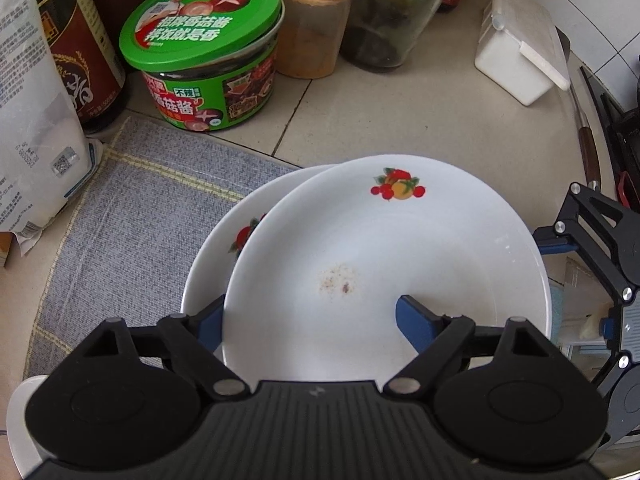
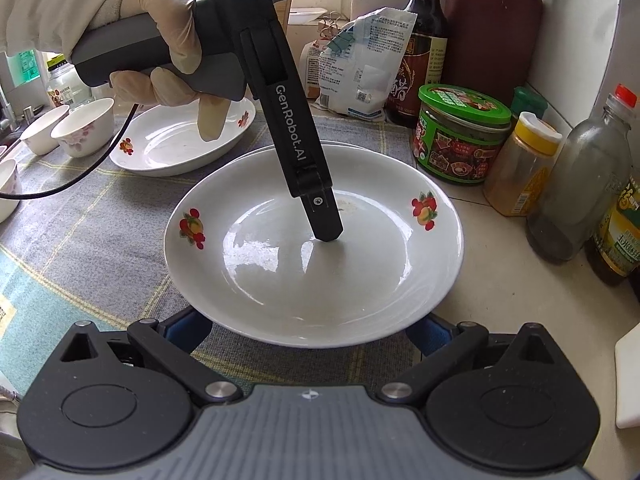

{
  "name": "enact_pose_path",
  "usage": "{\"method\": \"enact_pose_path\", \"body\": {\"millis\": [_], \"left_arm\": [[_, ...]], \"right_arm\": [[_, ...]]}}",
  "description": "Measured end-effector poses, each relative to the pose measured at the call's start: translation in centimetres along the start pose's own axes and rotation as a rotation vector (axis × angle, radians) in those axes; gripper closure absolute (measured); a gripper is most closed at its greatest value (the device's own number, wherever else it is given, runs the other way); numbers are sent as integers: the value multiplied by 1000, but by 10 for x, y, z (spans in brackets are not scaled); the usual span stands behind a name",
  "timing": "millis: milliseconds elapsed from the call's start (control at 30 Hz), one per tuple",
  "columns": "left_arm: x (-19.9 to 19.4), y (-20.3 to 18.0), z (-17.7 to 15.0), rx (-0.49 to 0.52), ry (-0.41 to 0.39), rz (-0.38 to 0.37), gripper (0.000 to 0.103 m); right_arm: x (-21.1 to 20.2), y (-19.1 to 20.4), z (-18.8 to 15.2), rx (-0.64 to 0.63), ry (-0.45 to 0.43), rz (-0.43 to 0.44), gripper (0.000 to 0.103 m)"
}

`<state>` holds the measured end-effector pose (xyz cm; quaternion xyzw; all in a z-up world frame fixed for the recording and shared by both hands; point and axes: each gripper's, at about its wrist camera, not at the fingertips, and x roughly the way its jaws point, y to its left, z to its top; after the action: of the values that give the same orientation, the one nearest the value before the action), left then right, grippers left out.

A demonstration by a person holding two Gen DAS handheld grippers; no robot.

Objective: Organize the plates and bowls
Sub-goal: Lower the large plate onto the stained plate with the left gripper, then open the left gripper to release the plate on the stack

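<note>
Two white plates with fruit prints lie stacked on a grey cloth mat point(image 1: 140, 208). The top plate point(image 1: 384, 248) point(image 2: 316, 264) sits slightly off-centre on the lower plate point(image 1: 208, 264) and has a small brown smear in its middle. My left gripper point(image 1: 312, 316) points down at it, open: one blue finger is outside the top plate's left rim, the other inside the dish. From the right wrist, a gloved hand point(image 2: 160, 40) holds that gripper, one fingertip point(image 2: 328, 236) at the plate's floor. My right gripper point(image 2: 310, 330) is open, its fingers spread under the near rim.
A third plate point(image 2: 180, 148) and small bowls point(image 2: 84, 128) sit on the mat behind. A green-lidded jar point(image 1: 204, 52), yellow-capped spice jar point(image 1: 316, 20), bottles point(image 2: 576, 188), a bag point(image 1: 32, 120), a white box point(image 1: 516, 60) and a knife point(image 1: 588, 148) crowd the tiled counter.
</note>
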<state>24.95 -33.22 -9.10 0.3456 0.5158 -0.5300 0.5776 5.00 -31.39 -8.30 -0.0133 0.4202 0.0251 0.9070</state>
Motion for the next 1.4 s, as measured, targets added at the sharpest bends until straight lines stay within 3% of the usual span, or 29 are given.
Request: {"method": "enact_pose_path", "body": {"millis": [300, 1400], "left_arm": [[2, -10, 2, 49, 14, 65, 15], [-12, -20, -6, 48, 3, 181, 14]], "right_arm": [[-4, -1, -1, 7, -15, 5, 0], [-8, 2, -2, 1, -25, 5, 0]]}}
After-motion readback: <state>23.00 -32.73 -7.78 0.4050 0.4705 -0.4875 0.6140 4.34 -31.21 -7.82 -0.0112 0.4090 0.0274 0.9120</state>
